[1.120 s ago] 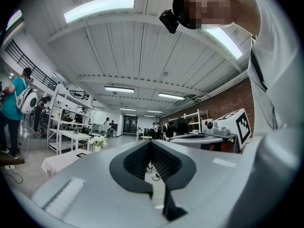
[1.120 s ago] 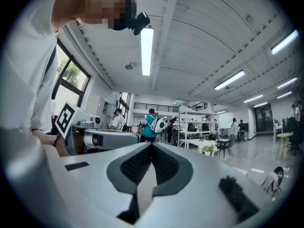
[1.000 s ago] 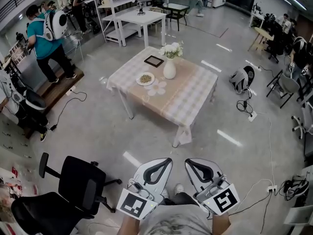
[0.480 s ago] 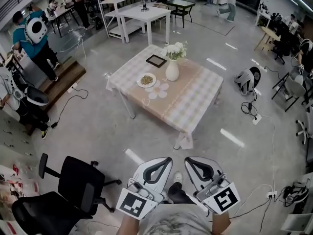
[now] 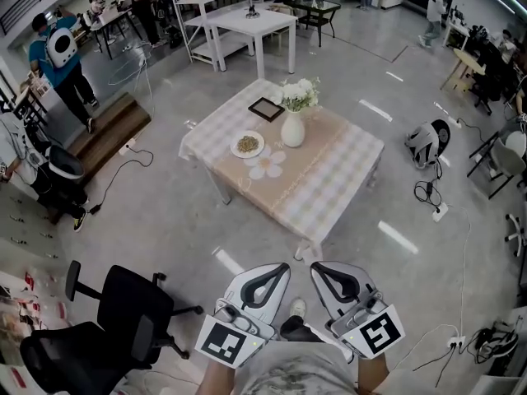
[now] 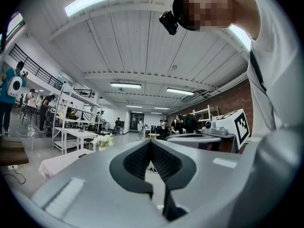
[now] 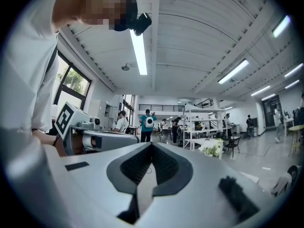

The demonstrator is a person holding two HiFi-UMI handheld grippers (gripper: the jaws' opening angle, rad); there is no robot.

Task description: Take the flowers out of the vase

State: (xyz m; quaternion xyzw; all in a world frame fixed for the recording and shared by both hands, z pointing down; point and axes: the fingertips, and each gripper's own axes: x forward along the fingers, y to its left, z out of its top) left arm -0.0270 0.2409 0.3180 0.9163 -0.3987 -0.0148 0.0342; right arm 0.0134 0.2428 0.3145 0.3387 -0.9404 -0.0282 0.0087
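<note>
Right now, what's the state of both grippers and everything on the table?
left gripper, shut, empty.
right gripper, shut, empty.
flowers, standing in the vase, not yet taken out.
vase, upright on the table.
plate, flat on the table, something greenish on it.
dark frame, lying flat near the vase.

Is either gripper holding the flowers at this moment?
No, the flowers stand in the vase on the table, far from the left gripper and right gripper.
</note>
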